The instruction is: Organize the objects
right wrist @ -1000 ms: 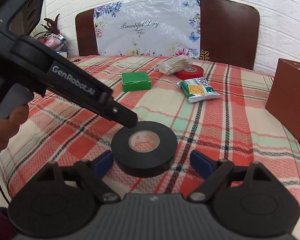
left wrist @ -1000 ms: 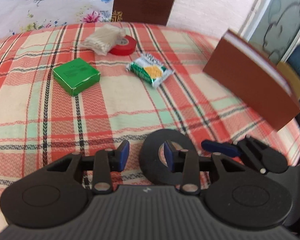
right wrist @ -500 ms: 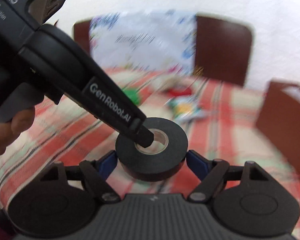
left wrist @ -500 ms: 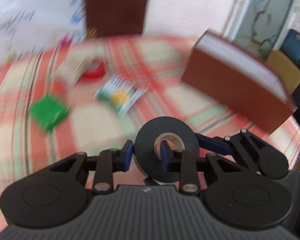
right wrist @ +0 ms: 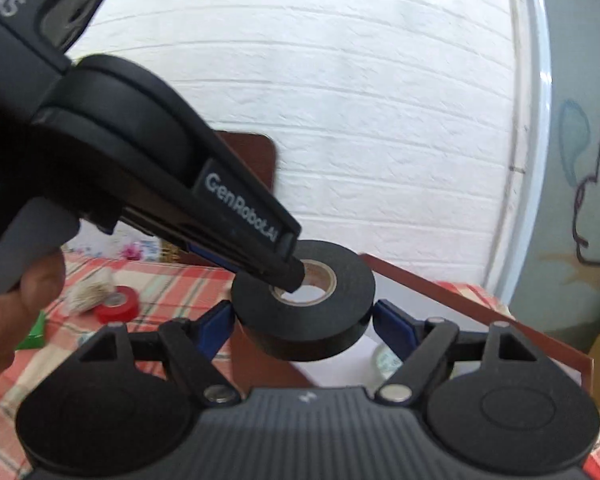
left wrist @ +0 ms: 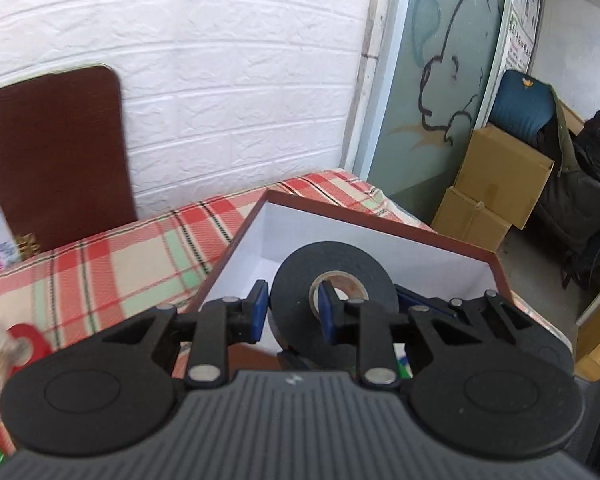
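The black tape roll hangs in the air over the near-left part of the open brown box with a white inside. My left gripper is shut on the roll's wall, one finger through the core and one outside. In the right wrist view its fingers come in from the upper left into the core of the black tape roll. My right gripper is shut on the roll's outer sides, a blue pad against each side. The box rim runs behind and below the roll.
On the plaid cloth to the left lie a red tape roll, a bag of cotton swabs and a green box. A pale round item lies inside the brown box. A hand holds the left gripper. Cardboard boxes stand beyond the table.
The black roll has left the table. Both grippers have closed on it, lifted it and carried it to the right, over the open box. The view has swung towards the wall.
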Available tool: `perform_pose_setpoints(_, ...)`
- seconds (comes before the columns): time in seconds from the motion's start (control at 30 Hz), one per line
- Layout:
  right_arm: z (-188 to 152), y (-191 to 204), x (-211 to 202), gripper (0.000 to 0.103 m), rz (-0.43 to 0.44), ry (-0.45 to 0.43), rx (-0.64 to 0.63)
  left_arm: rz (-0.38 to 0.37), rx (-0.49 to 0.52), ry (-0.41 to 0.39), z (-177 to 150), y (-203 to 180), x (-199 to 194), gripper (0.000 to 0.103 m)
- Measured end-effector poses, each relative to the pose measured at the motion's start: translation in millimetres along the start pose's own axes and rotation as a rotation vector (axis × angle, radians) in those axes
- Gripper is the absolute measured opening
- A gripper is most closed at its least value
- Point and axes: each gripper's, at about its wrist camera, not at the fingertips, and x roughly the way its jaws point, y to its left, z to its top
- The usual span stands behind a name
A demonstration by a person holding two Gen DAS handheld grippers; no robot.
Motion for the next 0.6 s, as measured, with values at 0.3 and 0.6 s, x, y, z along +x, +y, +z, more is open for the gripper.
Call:
perform_pose_setpoints(0.3, -11, -34, 53, 0.082, -0.019, 0.105, 0.128, 0.067, 0.043, 0.027, -4, 1, 27, 0.030)
perform_pose_setpoints(0.6, -20, -20, 17, 0.082, -0.048, 0.038, 0.145, 0.181, 0.088, -0.011, -15, 7, -15, 0.035)
